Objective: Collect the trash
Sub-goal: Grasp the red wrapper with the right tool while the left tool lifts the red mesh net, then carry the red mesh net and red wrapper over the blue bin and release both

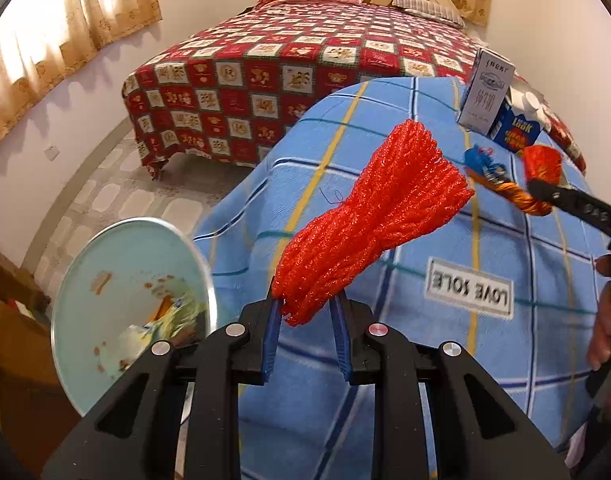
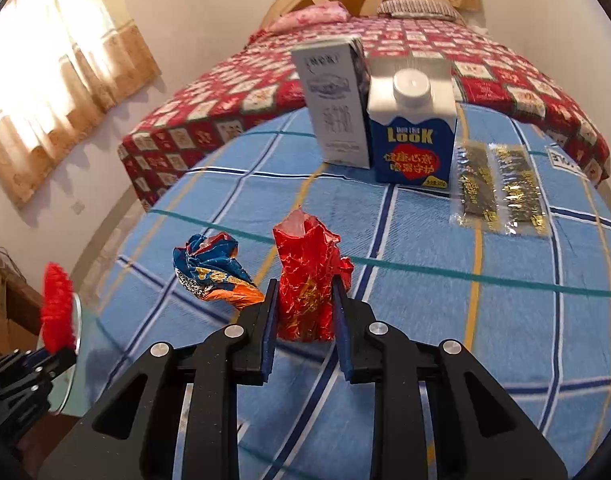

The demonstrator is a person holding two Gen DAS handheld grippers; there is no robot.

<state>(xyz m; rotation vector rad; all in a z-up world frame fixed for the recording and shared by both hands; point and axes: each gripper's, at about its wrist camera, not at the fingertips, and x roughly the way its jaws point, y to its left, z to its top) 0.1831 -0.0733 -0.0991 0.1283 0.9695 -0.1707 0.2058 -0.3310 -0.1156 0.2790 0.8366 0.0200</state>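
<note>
Left gripper [image 1: 305, 304]: I have it clamped on the red mesh net [image 1: 369, 216], past the blanket's [image 1: 425, 360] left edge.
Bin [image 1: 65, 280]: pale, round; I centre over it before releasing.
Right gripper [image 2: 303, 304]: pinching the crinkly red foil wrapper [image 2: 307, 276] on the blanket.

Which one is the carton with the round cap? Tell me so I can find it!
Start at the blue plaid cloth in front of the red bed. Two cartons stand together at its far edge. Yours is the shorter blue carton on the right, marked LOOK, with a white screw cap; the taller white carton beside it has none.
</note>
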